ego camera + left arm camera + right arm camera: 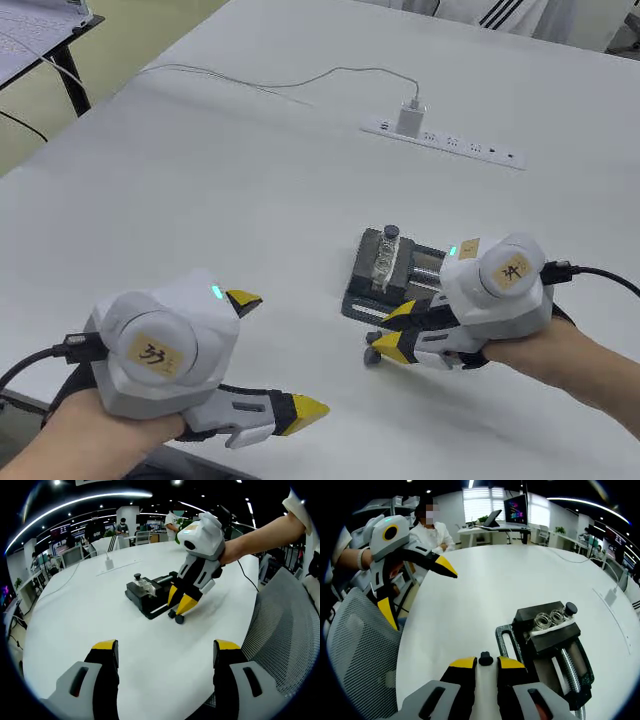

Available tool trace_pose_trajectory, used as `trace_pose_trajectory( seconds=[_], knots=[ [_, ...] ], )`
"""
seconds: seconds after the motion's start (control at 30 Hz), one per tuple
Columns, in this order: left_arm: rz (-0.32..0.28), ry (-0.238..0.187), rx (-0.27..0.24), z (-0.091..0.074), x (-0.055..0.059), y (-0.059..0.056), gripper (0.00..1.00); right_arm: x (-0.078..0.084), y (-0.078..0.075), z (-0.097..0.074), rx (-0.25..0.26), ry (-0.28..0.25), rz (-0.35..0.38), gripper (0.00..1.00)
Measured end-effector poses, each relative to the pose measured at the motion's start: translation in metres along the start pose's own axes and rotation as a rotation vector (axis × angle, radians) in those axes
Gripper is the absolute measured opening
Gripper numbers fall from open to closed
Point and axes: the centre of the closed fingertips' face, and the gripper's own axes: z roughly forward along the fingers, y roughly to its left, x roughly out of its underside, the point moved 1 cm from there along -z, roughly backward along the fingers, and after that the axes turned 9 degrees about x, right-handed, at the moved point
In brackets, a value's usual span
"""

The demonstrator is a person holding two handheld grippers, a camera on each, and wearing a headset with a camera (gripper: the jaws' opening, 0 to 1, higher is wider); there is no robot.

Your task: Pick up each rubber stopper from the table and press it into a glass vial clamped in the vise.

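now | left claw [166, 647] open near table [250, 200] edge | right claw [486, 663] around stopper [485, 657], grip unclear

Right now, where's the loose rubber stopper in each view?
Head view: rubber stopper lower centre-right, at the right gripper tips.
Left gripper view: rubber stopper centre, just below those tips.
Right gripper view: rubber stopper bottom centre, at the tips.
Shared landmark: vise, beside it.

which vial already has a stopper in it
The vial at the row's end farthest from the right gripper: a black stopper caps it; the other two stand open.
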Motion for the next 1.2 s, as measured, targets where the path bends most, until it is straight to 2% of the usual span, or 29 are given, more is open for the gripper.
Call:
trace_pose_trajectory(
  seconds=[0.13,0.47,0.8,1.0,1.2],
  knots=[
    [-0.002,0.000,0.000,0.000,0.000,0.000,0.75,0.002,0.002,0.001,-0.016,-0.002,0.022,0.09],
    [-0.004,-0.001,-0.004,0.000,0.000,0.002,0.75,0.003,0.000,0.002,-0.035,-0.018,0.092,0.08],
    [0.007,-0.001,-0.002,0.000,-0.003,0.002,0.75,0.002,0.000,0.001,-0.027,-0.017,0.099,0.07],
    [0.029,0.003,0.007,0.001,-0.008,0.002,0.74,-0.004,-0.007,-0.011,-0.007,-0.032,0.089,0.07],
    [0.086,-0.010,0.013,0.006,-0.024,0.002,0.69,-0.009,-0.007,-0.034,-0.001,-0.014,0.024,0.07]
  ],
)
